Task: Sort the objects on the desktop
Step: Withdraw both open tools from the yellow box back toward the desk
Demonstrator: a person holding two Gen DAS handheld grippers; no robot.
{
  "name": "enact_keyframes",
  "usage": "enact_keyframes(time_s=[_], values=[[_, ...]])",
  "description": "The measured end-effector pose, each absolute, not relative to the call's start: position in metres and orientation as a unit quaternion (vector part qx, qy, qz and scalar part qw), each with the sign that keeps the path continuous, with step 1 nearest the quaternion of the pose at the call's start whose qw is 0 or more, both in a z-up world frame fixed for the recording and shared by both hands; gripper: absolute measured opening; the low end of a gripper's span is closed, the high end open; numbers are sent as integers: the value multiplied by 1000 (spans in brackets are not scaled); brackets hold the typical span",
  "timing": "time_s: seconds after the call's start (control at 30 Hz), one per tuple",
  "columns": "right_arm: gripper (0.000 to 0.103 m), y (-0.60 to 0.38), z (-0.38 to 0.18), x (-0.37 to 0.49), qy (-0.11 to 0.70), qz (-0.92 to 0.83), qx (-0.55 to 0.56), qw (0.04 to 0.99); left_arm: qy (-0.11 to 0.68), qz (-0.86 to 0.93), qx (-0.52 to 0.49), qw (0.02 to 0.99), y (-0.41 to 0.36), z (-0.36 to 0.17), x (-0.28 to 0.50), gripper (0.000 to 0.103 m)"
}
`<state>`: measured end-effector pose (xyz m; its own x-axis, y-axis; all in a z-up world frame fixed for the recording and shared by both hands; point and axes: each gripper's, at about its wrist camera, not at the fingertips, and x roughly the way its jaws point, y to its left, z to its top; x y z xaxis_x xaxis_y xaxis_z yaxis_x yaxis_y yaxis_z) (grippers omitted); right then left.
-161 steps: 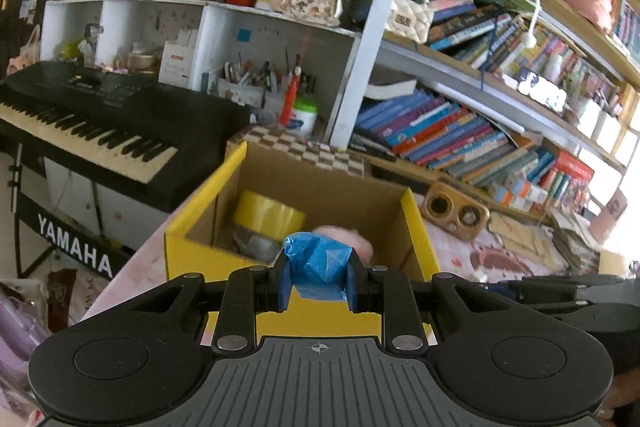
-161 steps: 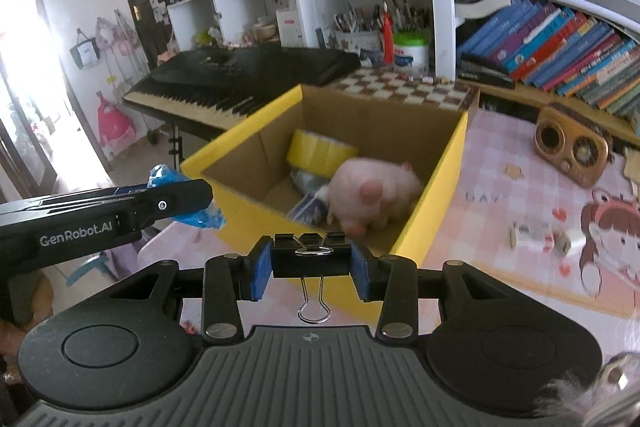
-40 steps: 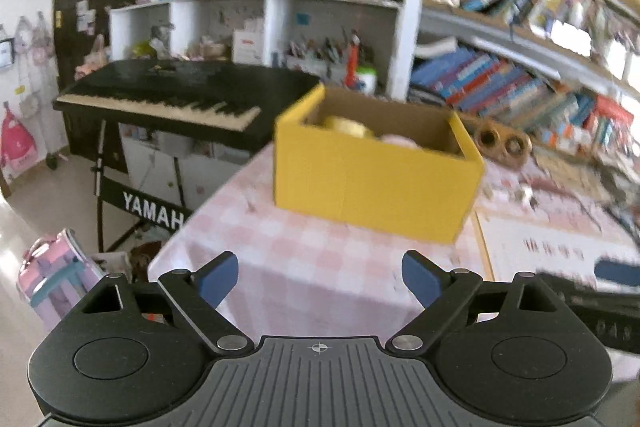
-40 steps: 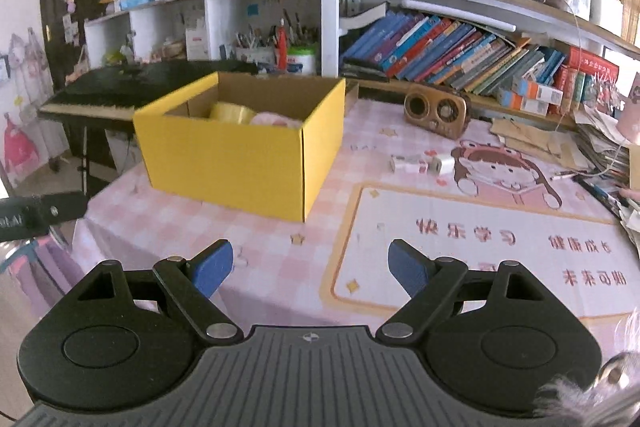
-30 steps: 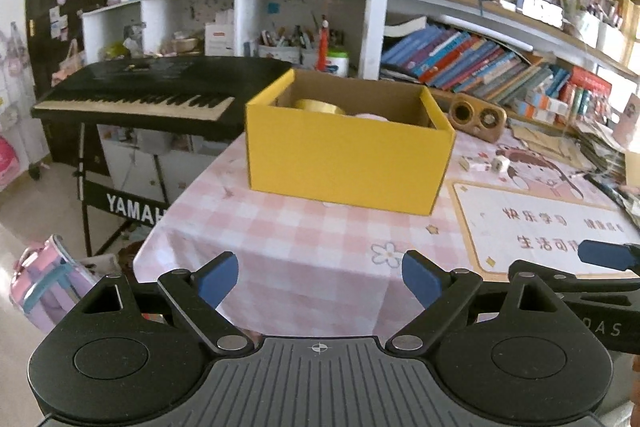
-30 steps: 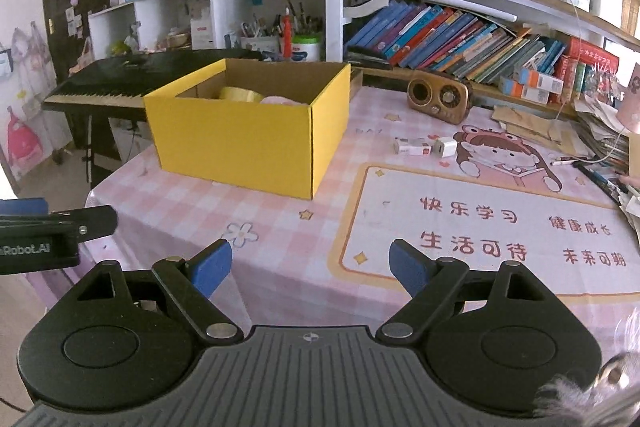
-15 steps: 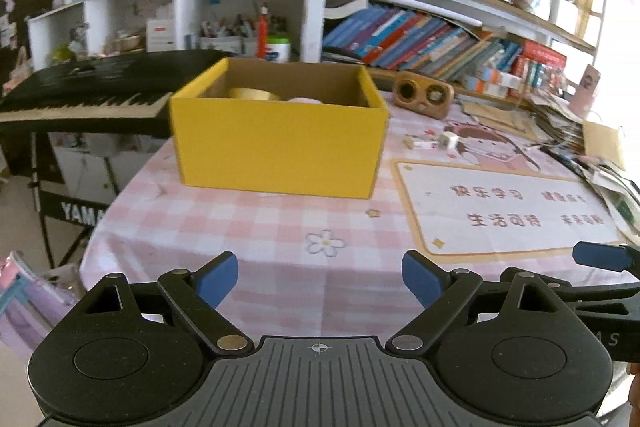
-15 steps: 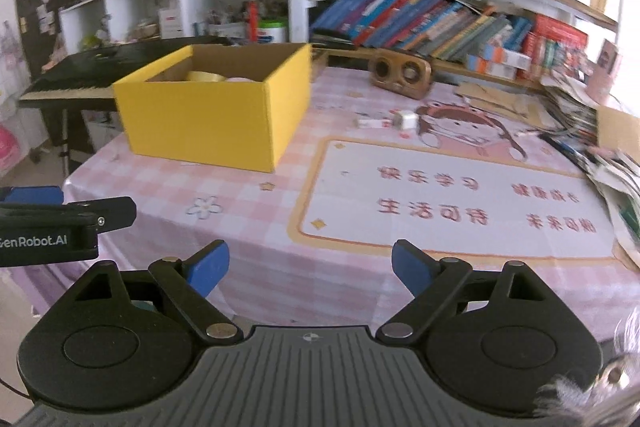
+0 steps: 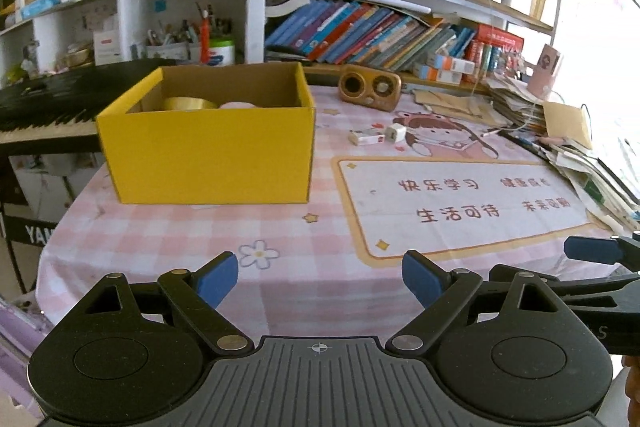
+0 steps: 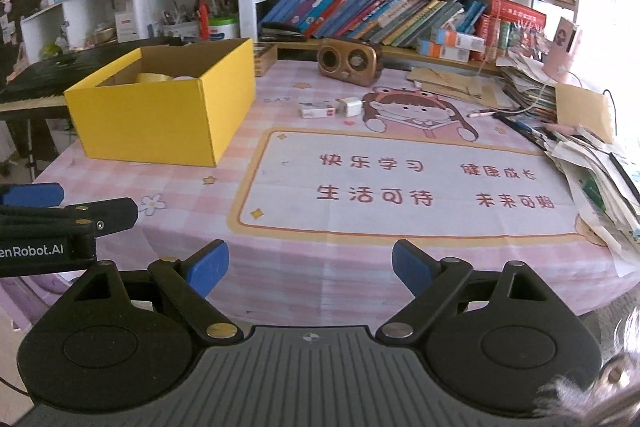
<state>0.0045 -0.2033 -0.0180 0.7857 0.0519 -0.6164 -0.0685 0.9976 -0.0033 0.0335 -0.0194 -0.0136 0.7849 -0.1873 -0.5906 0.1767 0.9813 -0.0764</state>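
A yellow cardboard box [image 9: 208, 151] stands on the left of the pink checked table; it also shows in the right wrist view [image 10: 160, 119]. A yellow tape roll [image 9: 188, 103] and a pink soft toy [image 9: 236, 105] lie inside it. A small white packet [image 9: 366, 137] and a white charger cube [image 9: 395, 134] lie on the table past the box, seen in the right wrist view as the packet [image 10: 318, 111] and the cube [image 10: 350, 107]. My left gripper [image 9: 320, 279] is open and empty at the table's near edge. My right gripper [image 10: 310, 267] is open and empty beside it.
A wooden retro speaker [image 10: 348, 61] stands at the back. Stacked papers and envelopes [image 10: 592, 163] crowd the right edge. A black keyboard [image 9: 44, 107] stands left of the table. Bookshelves [image 9: 380, 31] line the back wall. A printed mat [image 10: 404, 183] covers the table's middle.
Both grippers let go of the blue object and the binder clip and opened. They pulled back from the box to the table's near edge and swung right.
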Motion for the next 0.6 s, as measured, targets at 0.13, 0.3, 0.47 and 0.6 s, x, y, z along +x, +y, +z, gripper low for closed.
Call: enact_keyframes(time_s=[0.13, 0.3, 0.47, 0.6], values=[[89, -212, -19, 10, 330, 27, -11, 943, 313, -104, -5, 944, -29, -14, 40, 91], [89, -224, -21, 20, 335, 22, -9, 942, 315, -109, -2, 943, -41, -15, 52, 91], [89, -236, -23, 30, 338, 15, -4, 941, 316, -117, 4, 942, -55, -16, 65, 91], [89, -247, -25, 39, 340, 8, 2, 940, 322, -123, 6, 939, -66, -20, 76, 91]])
